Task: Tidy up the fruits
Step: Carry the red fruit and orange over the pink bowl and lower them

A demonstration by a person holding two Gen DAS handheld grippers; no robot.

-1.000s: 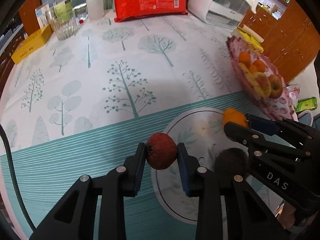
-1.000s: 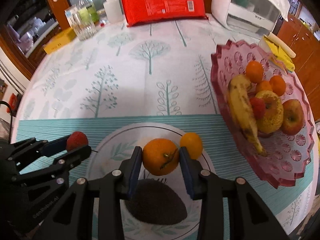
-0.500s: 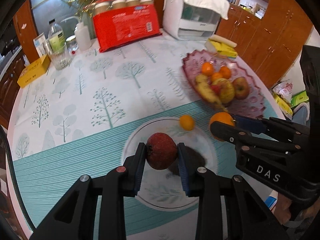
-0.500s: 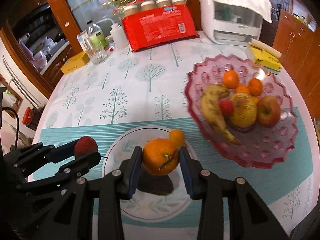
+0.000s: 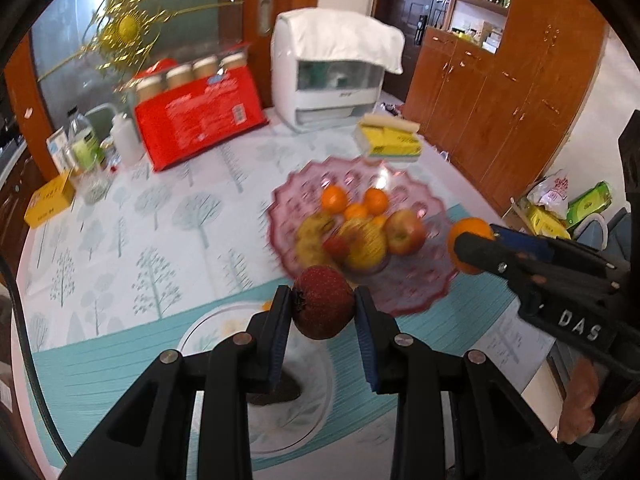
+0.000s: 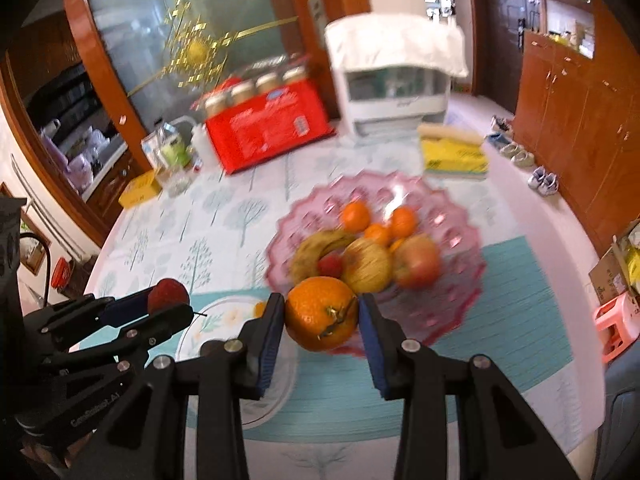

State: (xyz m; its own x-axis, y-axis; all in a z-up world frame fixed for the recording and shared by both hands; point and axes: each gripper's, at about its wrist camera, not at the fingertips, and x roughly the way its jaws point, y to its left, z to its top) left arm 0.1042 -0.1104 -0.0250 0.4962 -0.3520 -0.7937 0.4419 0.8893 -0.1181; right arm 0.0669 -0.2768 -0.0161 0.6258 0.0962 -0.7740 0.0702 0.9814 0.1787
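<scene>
Red fruit sits clamped in our left gripper, orange in our right gripper; the crowded bowl at twelve o'clock risks roll-offs.

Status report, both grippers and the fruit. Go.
Left gripper shut on red fruit, right gripper shut on orange. Both raised near the pink fruit bowl. Nothing between them and the bowl.

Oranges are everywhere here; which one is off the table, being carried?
The large round orange clamped between the right gripper's fingers; the smaller ones lie in the pink glass bowl.
</scene>
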